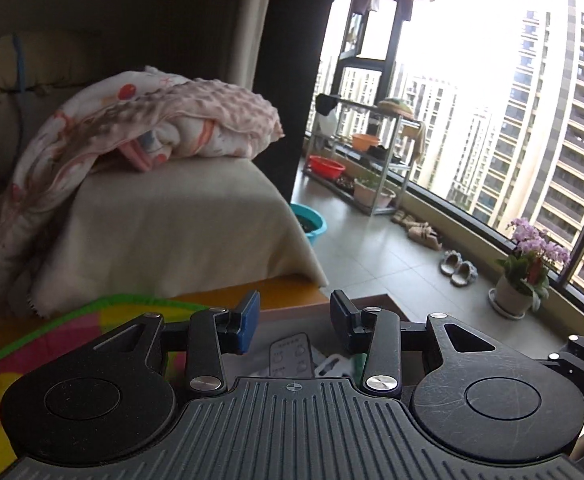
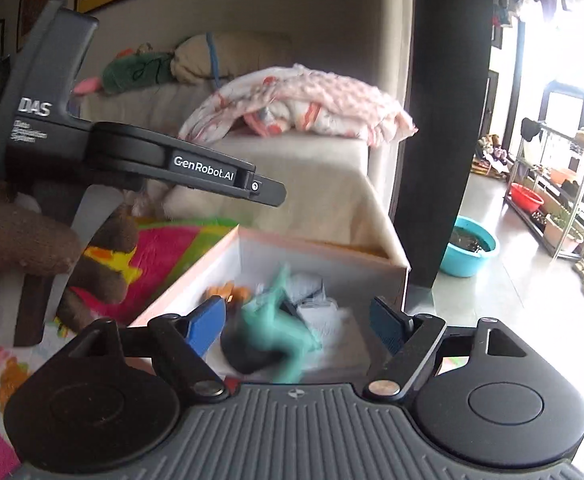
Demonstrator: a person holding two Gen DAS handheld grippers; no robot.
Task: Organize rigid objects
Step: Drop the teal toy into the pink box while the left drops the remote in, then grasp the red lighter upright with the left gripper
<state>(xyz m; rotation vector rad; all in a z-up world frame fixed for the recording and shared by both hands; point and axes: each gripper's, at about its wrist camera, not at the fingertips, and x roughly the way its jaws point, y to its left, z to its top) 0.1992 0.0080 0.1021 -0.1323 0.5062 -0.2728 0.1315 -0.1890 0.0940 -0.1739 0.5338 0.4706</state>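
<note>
Right gripper hung spread and empty above white cardboard box; blurred teal plastic figure was inside. Left gripper also spread, empty. Release step, apparently; next needs another item.

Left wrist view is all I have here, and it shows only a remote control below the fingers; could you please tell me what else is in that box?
Observer: The right wrist view shows a blurred teal toy between the open fingers of the right gripper, over the white box.
Operator: Is the right gripper gripping it?
Observer: No, both blue pads stand clear of it.
Operator: What else lies inside?
Observer: A dark rounded object, pale packets and something orange.
Operator: Anything beside the box?
Observer: A brown plush toy lies on the colourful mat to its left.
</note>
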